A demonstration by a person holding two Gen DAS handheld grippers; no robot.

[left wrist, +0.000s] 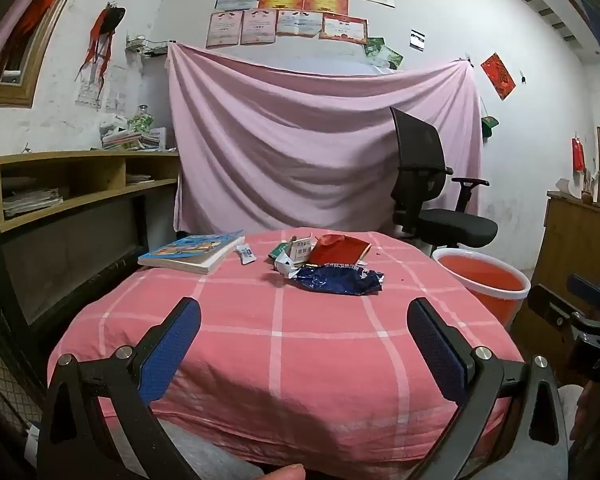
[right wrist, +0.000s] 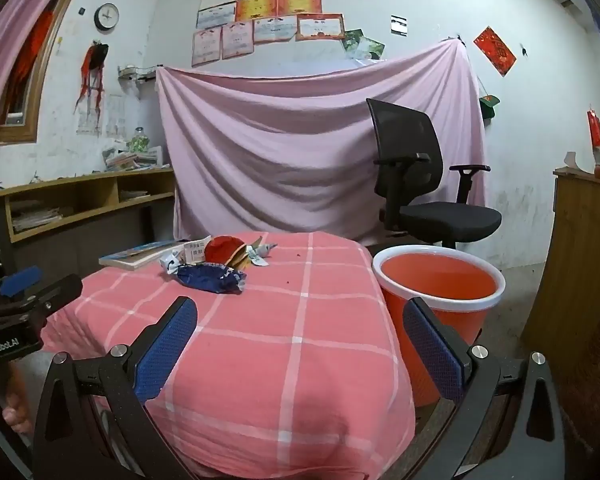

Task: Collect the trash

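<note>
Both hand-held grippers, left gripper [left wrist: 304, 344] and right gripper [right wrist: 300, 344], are hovering wide open and empty over the near edge of the pink checked table [left wrist: 276, 360]. Wrappers [left wrist: 332, 268] are lying heaped toward its far edge; the orange bin [right wrist: 440, 288] is standing beside its right edge. Best taking the blue foil wrapper [right wrist: 212, 278] first, pinching a raised crease.

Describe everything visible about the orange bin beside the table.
The orange bin is a round, plastic-looking bucket with a white rim, tapering downward. It stands upright on the floor against the right edge of the pink checked cloth, in front of the black office chair. It looks empty inside; no trash shows.
</note>
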